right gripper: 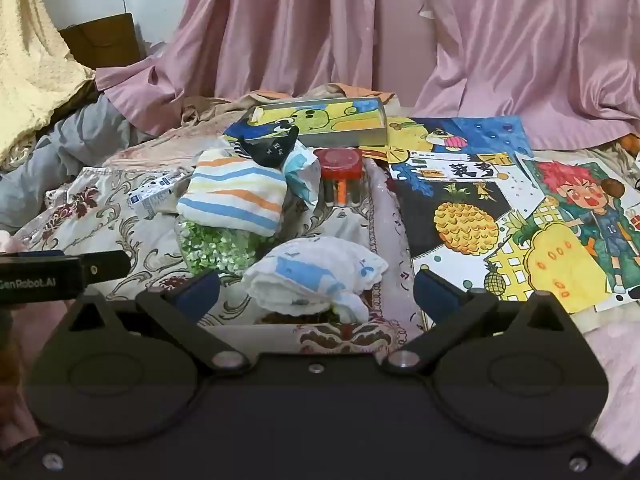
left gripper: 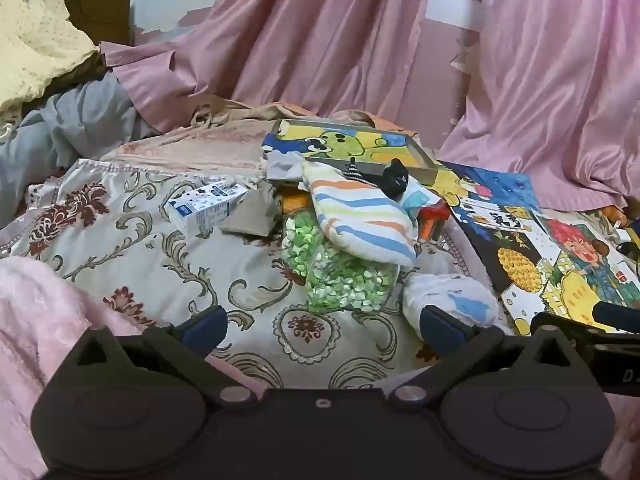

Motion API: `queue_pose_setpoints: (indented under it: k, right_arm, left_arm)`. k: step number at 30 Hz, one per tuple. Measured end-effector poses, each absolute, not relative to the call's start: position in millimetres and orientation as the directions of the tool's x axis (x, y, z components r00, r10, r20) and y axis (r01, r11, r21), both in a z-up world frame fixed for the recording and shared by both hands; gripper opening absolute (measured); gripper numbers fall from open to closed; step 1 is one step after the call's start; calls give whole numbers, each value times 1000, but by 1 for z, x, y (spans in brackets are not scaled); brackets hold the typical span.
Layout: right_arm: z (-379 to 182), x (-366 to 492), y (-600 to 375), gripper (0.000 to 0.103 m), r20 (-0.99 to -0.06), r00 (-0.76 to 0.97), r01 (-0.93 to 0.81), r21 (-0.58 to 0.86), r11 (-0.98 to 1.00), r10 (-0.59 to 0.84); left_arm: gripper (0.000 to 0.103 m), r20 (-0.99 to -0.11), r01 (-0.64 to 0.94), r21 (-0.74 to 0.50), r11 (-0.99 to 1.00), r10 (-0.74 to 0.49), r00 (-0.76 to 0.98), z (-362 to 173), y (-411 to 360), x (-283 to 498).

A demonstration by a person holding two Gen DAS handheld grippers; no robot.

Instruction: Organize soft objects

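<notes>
We hold left gripper (left gripper: 322,322) and right gripper (right gripper: 316,290) wide apart, empty. White cloth (right gripper: 316,274) lies just before green-bead bag (right gripper: 218,246); striped towel (right gripper: 236,196) rests atop bag.

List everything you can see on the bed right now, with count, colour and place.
striped cloth: 1, white with orange and blue stripes, on top of the bead bag, mid-pile
white cloth: 1, white with blue print, crumpled, nearest the right tool
bead bag: 1, clear with green bits, under the striped cloth
black item: 1, black, behind the striped cloth
red-lid jar: 1, clear with red lid, right of the pile
carton: 1, white and blue, lying left of the pile
box: 1, yellow cartoon print, back of the pile
drawings: several, multicoloured, spread at right
bedspread: 1, cream floral, underneath
curtains: pink, behind
left tool: open, empty
right tool: open, either side of the white cloth
</notes>
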State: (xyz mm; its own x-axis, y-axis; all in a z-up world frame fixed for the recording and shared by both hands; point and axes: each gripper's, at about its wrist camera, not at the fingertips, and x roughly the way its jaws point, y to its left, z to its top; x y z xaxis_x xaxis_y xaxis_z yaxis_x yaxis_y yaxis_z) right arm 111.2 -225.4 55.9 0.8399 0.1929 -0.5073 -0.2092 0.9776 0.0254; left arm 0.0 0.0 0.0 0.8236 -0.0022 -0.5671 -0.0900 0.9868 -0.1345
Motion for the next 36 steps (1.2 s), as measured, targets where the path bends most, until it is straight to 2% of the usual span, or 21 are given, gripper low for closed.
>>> queue_pose_setpoints:
  k: [36]
  right_arm:
    - [57, 110, -228, 103, -490, 849, -204, 45, 978, 200]
  left_arm:
    - [102, -552, -83, -135, 987, -5, 834, 4, -2, -3]
